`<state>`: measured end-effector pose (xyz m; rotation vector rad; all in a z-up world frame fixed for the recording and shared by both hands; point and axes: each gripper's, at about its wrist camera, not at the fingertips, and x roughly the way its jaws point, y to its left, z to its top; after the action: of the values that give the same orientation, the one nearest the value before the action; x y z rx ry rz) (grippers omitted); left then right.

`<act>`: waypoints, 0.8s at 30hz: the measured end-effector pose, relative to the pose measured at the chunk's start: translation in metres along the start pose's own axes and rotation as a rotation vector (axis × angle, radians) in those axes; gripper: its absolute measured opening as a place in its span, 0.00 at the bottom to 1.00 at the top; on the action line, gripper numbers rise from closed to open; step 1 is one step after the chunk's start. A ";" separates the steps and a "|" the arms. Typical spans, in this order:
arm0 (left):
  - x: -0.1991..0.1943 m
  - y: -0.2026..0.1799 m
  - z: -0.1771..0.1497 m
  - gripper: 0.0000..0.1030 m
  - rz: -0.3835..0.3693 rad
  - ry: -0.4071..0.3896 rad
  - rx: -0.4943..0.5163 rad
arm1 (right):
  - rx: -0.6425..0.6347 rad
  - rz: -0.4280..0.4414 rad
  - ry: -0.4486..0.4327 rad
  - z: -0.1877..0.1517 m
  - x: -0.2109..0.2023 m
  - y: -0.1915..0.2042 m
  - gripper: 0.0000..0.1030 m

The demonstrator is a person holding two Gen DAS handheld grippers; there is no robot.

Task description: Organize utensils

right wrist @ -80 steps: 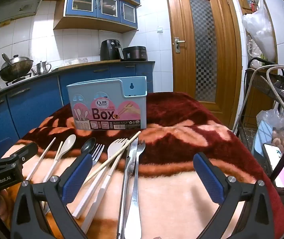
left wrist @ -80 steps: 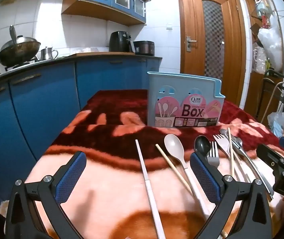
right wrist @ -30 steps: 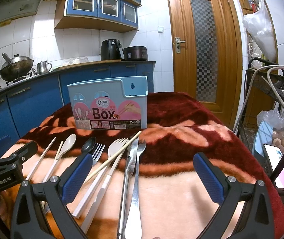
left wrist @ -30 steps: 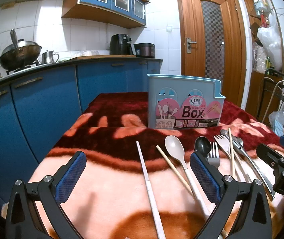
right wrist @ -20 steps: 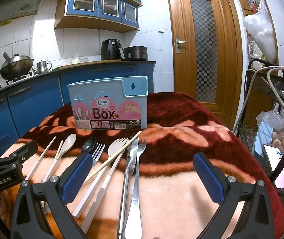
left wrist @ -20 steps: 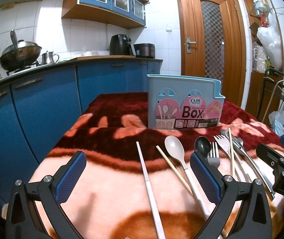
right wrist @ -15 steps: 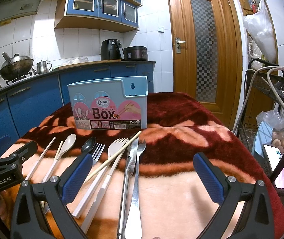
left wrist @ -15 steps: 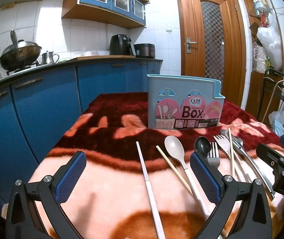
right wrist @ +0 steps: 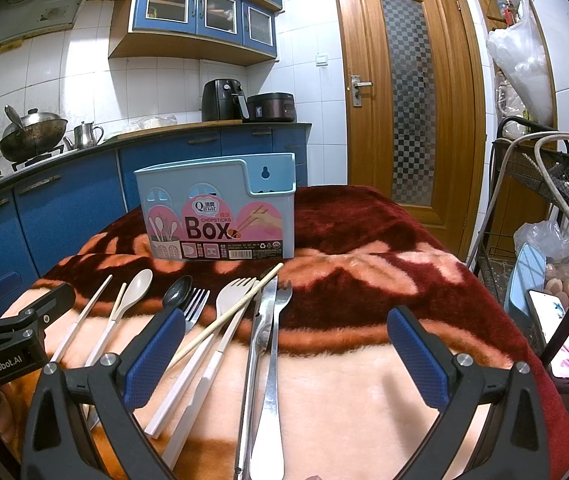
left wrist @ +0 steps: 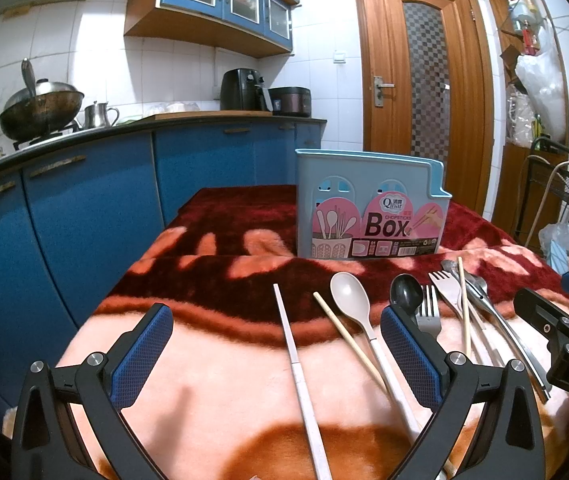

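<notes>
Both the left tongs [left wrist: 276, 354] and the right tongs [right wrist: 286, 352] gape wide and hold nothing, low over the near edge of the blanket-covered desk [right wrist: 364, 380]. The utensils [right wrist: 240, 320] lie side by side on the blanket between the tongs and the blue box [right wrist: 216, 210], which stands upright at the far side.

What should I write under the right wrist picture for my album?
Open right gripper above forks, spoons and chopsticks lined up on a blanket, with a blue box behind.

bright indoor light, sharp focus, strong fisheye warp, dark vignetted corners.
</notes>
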<state>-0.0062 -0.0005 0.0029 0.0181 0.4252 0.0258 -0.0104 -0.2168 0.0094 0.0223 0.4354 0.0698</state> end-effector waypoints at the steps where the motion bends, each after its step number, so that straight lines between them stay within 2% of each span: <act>1: 0.000 0.000 0.000 1.00 0.001 0.000 0.001 | 0.000 0.000 0.000 0.000 0.000 0.000 1.00; 14: 0.006 0.002 0.001 1.00 -0.027 0.034 -0.017 | -0.006 -0.007 -0.009 0.000 -0.001 0.001 1.00; 18: 0.011 0.004 0.005 1.00 -0.025 0.083 -0.014 | -0.026 -0.028 0.006 0.005 -0.002 0.003 1.00; 22: 0.011 0.012 0.011 1.00 -0.013 0.120 -0.004 | -0.043 -0.002 0.033 0.017 -0.007 0.000 1.00; 24: 0.013 0.016 0.016 1.00 -0.030 0.159 -0.002 | -0.063 -0.008 0.054 0.026 -0.009 -0.001 0.99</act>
<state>0.0121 0.0159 0.0127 0.0078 0.5840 -0.0024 -0.0078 -0.2191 0.0367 -0.0435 0.4869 0.0760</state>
